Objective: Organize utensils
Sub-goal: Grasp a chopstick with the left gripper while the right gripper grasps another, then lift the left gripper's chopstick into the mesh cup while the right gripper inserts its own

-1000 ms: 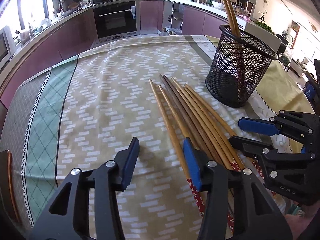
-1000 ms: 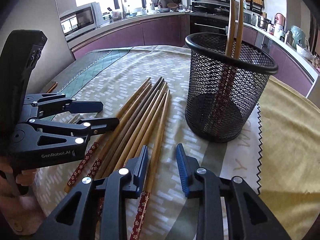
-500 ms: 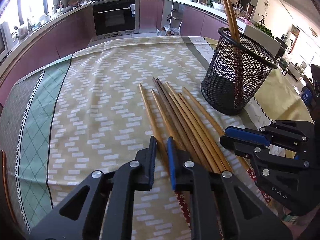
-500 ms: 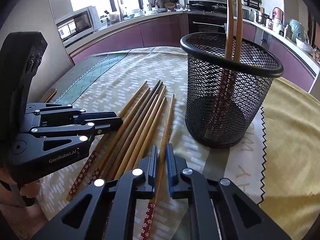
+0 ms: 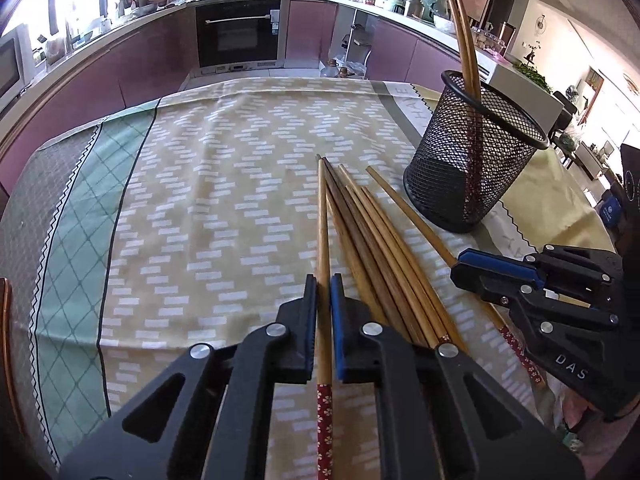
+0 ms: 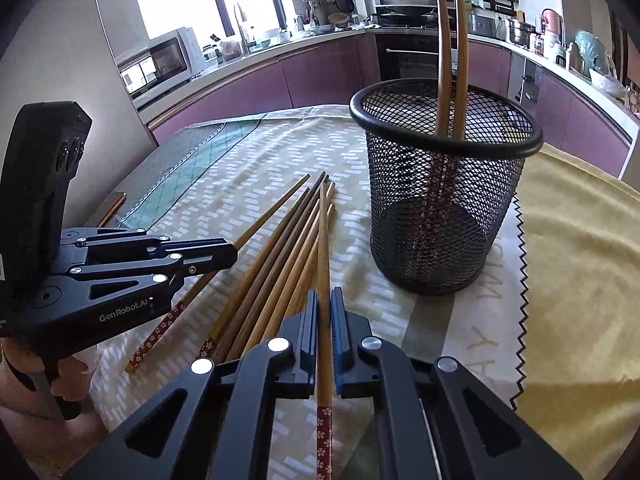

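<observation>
Several wooden chopsticks (image 5: 380, 248) with red flowered ends lie in a loose bundle on the patterned tablecloth (image 5: 200, 200). My left gripper (image 5: 323, 292) is shut on the leftmost chopstick (image 5: 322, 208), pads pressing its sides. In the right wrist view my right gripper (image 6: 324, 304) is shut on the rightmost chopstick (image 6: 323, 240). Each gripper shows in the other's view: the right gripper (image 5: 457, 267) and the left gripper (image 6: 234, 255). A black mesh holder (image 6: 444, 200) stands upright just beyond the bundle, with two chopsticks (image 6: 450, 60) leaning inside it.
The mesh holder (image 5: 472, 160) stands at the right of the table, on a grey band beside a yellow cloth (image 6: 580, 260). Purple kitchen cabinets, an oven (image 5: 238, 36) and a microwave (image 6: 160, 64) lie beyond the far edge. A person's hand (image 6: 24, 380) grips the left tool.
Both grippers have closed from open onto a chopstick each. The two gripped sticks have swung a little, in line with the fingers.
</observation>
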The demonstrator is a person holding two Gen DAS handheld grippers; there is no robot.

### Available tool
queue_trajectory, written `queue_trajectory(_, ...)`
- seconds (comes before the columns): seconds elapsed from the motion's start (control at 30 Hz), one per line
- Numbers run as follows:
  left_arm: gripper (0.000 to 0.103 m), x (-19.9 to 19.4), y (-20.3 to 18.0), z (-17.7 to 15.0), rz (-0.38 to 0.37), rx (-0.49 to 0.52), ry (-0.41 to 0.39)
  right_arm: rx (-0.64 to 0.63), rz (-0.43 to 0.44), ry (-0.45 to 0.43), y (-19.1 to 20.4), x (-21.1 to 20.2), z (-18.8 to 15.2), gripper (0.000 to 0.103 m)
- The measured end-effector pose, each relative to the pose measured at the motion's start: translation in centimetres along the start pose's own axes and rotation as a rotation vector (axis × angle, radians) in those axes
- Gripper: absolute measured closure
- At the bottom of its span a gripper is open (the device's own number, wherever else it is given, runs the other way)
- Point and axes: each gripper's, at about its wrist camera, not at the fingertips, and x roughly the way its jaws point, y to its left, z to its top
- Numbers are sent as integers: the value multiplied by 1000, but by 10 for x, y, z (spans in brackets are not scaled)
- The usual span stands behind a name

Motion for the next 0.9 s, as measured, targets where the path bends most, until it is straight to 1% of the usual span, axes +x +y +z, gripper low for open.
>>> queue_trajectory(0.23,95,-25,-1,0,-37,6,-42,-11,44,-43,4,-21,0,97)
queue_trajectory(0.37,95,-47,-2,2,-81,13,-80,-13,61,-89,5,-39,3,97)
queue_trajectory(0.63,95,-98,-8,12,-167,31,-179,22,91,-188,-6,-72,14,97)
queue_trajectory(0.77,95,-119,-11,21,-197,43,-225,34,99,-232,-12,-84,20,97)
queue_trajectory(0.9,96,-138,-15,29,-210,52,-277,36,99,-276,-16,-96,26,97)
